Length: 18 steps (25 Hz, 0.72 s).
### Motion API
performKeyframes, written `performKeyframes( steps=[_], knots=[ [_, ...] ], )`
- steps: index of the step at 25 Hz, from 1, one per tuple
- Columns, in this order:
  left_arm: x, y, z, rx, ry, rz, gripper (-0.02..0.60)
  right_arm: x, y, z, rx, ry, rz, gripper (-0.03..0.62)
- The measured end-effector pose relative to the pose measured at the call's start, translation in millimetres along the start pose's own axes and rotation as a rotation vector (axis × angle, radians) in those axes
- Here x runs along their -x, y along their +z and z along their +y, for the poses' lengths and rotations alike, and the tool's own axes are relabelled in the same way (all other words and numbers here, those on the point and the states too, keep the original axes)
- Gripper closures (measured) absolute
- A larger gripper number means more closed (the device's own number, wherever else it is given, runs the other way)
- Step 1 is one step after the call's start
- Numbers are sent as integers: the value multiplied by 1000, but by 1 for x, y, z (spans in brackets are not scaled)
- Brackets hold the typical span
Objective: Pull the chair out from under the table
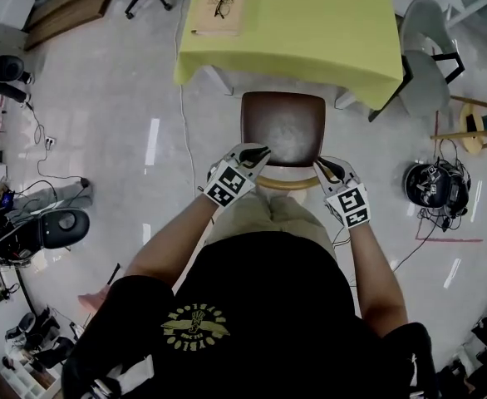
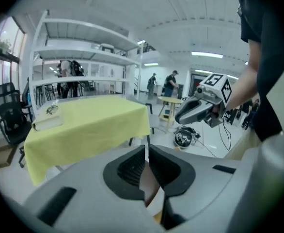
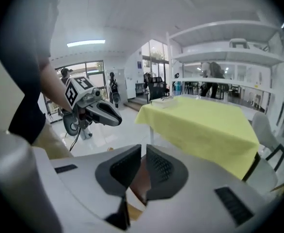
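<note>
The chair has a brown seat and a curved pale wooden back rail. It stands just in front of me, its front edge at the table with the yellow cloth. My left gripper hovers over the left end of the back rail and my right gripper over the right end. In the left gripper view the left gripper is shut with nothing between its pads, and the brown seat shows below. The right gripper is likewise shut and empty above the seat.
A book with glasses lies on the table. A grey chair and a wooden stool stand at the right. A black helmet-like object and cables lie on the floor there. Black equipment sits at the left.
</note>
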<state>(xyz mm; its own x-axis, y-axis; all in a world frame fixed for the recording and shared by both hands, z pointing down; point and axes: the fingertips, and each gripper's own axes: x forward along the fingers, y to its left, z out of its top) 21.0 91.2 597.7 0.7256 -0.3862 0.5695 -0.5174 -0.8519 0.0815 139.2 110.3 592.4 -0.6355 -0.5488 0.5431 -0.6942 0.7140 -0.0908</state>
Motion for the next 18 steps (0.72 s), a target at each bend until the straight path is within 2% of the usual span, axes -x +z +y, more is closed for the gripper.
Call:
performKeyframes(
  steps=[5, 11, 18],
  knots=[
    [22, 52, 15, 30, 82, -126, 571, 18, 51, -8, -31, -48, -140, 576],
    [49, 94, 34, 63, 170, -214, 572, 33, 92, -17, -61, -90, -228, 580],
    [79, 141, 45, 56, 218, -328, 572, 53, 141, -29, -69, -139, -334, 582]
  ],
)
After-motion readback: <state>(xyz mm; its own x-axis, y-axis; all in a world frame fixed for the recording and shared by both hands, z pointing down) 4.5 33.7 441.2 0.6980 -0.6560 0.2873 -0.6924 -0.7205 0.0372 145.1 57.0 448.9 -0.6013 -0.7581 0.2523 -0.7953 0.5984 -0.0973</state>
